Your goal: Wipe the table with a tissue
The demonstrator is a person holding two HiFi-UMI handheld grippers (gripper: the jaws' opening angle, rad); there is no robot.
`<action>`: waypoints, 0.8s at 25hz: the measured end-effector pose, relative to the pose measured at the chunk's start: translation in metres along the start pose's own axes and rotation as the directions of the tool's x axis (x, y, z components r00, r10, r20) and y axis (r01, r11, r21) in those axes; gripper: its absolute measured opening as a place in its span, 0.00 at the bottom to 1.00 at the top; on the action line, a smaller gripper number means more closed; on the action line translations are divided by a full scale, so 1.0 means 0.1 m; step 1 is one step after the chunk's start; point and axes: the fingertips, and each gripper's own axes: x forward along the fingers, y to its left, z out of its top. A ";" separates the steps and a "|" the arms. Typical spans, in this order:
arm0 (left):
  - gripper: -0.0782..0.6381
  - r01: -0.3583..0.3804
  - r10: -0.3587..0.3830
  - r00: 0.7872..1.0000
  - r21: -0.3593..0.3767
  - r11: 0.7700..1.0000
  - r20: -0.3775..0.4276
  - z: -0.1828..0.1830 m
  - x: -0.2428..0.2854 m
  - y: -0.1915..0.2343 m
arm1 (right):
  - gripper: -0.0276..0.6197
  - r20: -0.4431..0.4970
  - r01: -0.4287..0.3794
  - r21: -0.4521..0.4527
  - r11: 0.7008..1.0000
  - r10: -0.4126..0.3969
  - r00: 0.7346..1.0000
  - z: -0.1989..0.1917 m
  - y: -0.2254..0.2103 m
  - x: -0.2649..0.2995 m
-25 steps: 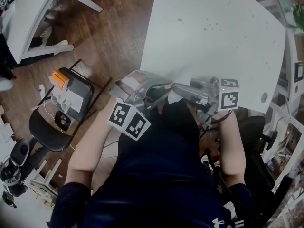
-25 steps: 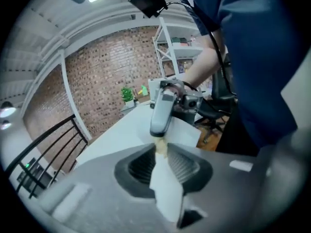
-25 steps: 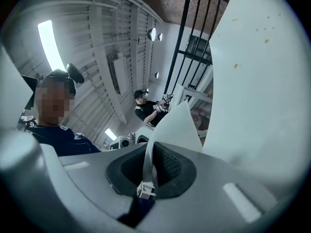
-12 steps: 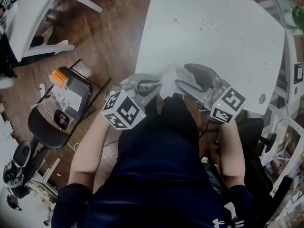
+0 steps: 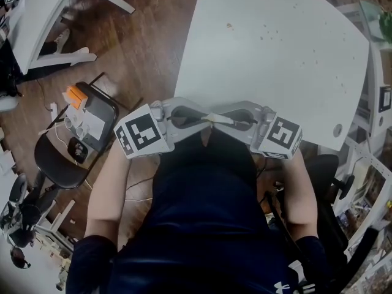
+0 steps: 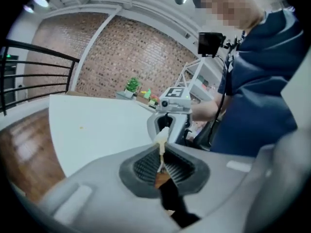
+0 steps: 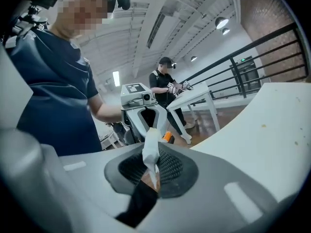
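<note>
A white tissue (image 5: 212, 117) is stretched as a thin strip between my two grippers, just off the near edge of the white table (image 5: 275, 48). The left gripper (image 5: 195, 116) and right gripper (image 5: 231, 116) point at each other, nose to nose. In the left gripper view the jaws (image 6: 162, 152) are shut on the tissue's edge (image 6: 162, 139); they closed a moment ago. In the right gripper view the jaws (image 7: 152, 165) have just been closing and now pinch a folded end of the tissue (image 7: 150, 149). Small brown crumbs (image 5: 229, 25) dot the table.
A black chair (image 5: 58, 158) with an orange box and small items stands on the wooden floor at left. Another white table (image 5: 37, 23) is at the top left. Shelving (image 5: 383, 90) lines the right. A second person (image 7: 167, 89) stands far off.
Both grippers have rolled so their marker cubes face outward. The tissue, a loose bunch half a second ago, is now pulled taut between the two shut jaws.
</note>
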 end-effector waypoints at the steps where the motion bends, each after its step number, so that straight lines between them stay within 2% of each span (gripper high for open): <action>1: 0.14 -0.018 0.018 1.000 -0.010 1.000 0.000 -0.03 -0.02 0.03 | 0.10 -0.005 0.018 0.008 1.000 -0.018 1.000 -0.01 -0.03 0.01; 3: 0.19 -0.077 0.077 0.997 -0.030 0.997 -0.012 -0.11 -0.06 0.13 | 0.08 -0.042 0.090 0.033 0.995 -0.088 0.995 -0.07 -0.16 0.02; 5: 0.27 -0.157 0.157 0.988 -0.071 0.985 -0.011 -0.19 -0.14 0.24 | 0.08 -0.116 0.222 0.060 0.973 -0.214 0.970 -0.20 -0.40 -0.03; 6: 0.27 -0.202 0.204 0.979 -0.104 0.974 0.000 -0.20 -0.20 0.31 | 0.08 -0.160 0.311 0.065 0.948 -0.298 0.941 -0.28 -0.57 -0.10; 8: 0.27 -0.295 0.304 0.952 -0.170 0.940 0.033 -0.22 -0.34 0.45 | 0.08 -0.237 0.484 0.070 0.872 -0.456 0.858 -0.44 -0.91 -0.26; 10: 0.26 -0.365 0.384 0.922 -0.216 0.906 0.052 -0.25 -0.45 0.55 | 0.08 -0.295 0.586 0.090 0.805 -0.540 0.788 -0.56 -1.16 -0.37; 13: 0.25 -0.411 0.438 0.896 -0.245 0.878 0.066 -0.28 -0.54 0.60 | 0.08 -0.414 0.651 0.056 0.757 -0.575 0.705 -0.77 -1.38 -0.37; 16: 0.23 -0.407 0.443 0.892 -0.268 0.873 0.089 -0.27 -0.58 0.59 | 0.08 -0.506 0.684 -0.030 0.729 -0.601 0.619 -0.90 -1.54 -0.27; 18: 0.22 -0.400 0.442 0.891 -0.280 0.873 0.103 -0.25 -0.60 0.58 | 0.08 -0.511 0.694 -0.068 0.717 -0.622 0.593 -0.85 -1.61 -0.18; 20: 0.22 -0.394 0.441 0.890 -0.291 0.872 0.116 -0.24 -0.64 0.58 | 0.08 -0.499 0.694 -0.106 0.712 -0.642 0.582 -0.78 -1.67 -0.09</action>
